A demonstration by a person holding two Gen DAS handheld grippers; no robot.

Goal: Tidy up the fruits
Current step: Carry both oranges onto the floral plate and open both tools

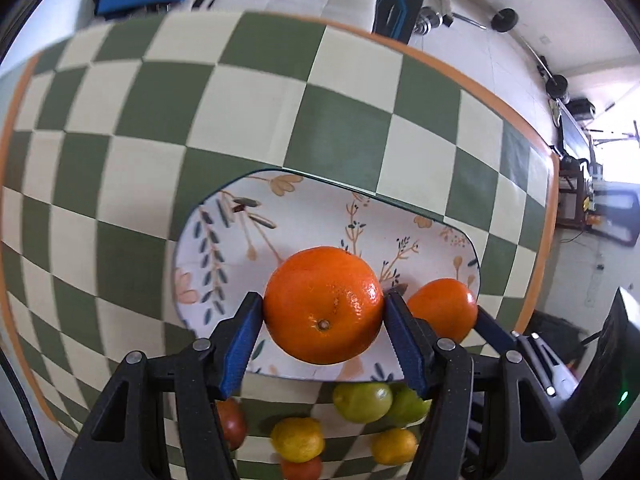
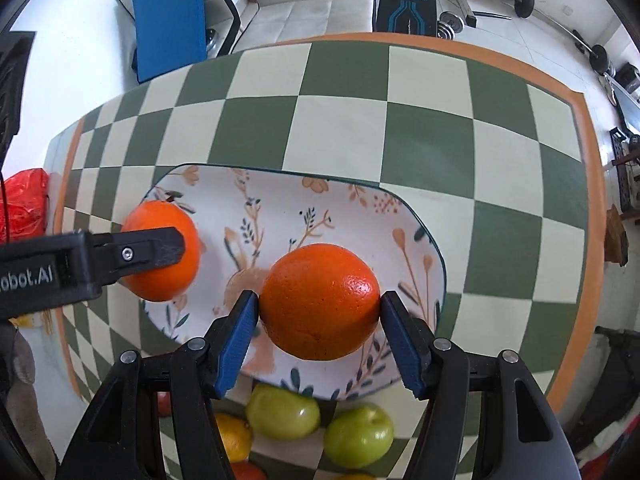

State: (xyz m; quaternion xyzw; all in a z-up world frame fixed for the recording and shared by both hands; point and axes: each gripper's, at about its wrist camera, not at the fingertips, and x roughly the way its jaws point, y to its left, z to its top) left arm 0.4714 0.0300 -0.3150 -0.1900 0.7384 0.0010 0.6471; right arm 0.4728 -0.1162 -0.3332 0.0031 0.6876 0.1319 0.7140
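Left wrist view
Left gripper (image 1: 323, 312): blue pads pressed on both flanks of an orange (image 1: 323, 305), stem scar facing the camera; fruit carried over the near half of the floral plate (image 1: 224, 240).
Second orange (image 1: 442, 309): just to the right, over the plate's right end, held by the other gripper, of which only one blue finger shows.
Step in hand (judgement): set the orange on the plate. Lower until it rests on the ceramic, then part the jaws slowly; round fruit on a shallow plate may roll, so aim for the middle, away from the rim.
Surroundings: plate lies on a green-and-cream checked tablecloth (image 1: 340, 136); loose fruit near the table's near edge below the plate, namely two green apples (image 1: 362, 402), yellow lemons (image 1: 298, 438) and something red, partly hidden by the gripper frame.

Right wrist view
Right gripper (image 2: 320, 310): jaws clamped on its own orange (image 2: 320, 301), over the plate's right-centre.
Left gripper (image 2: 168, 246): enters from the left with its orange (image 2: 160, 216) over the plate's left end; whether that fruit touches the plate cannot be told.
Obstruction: the two oranges sit apart, and the plate between them is bare, so both can go down without clashing. Green apples (image 2: 282, 412) crowd the plate's near rim; withdraw upward, not toward them.
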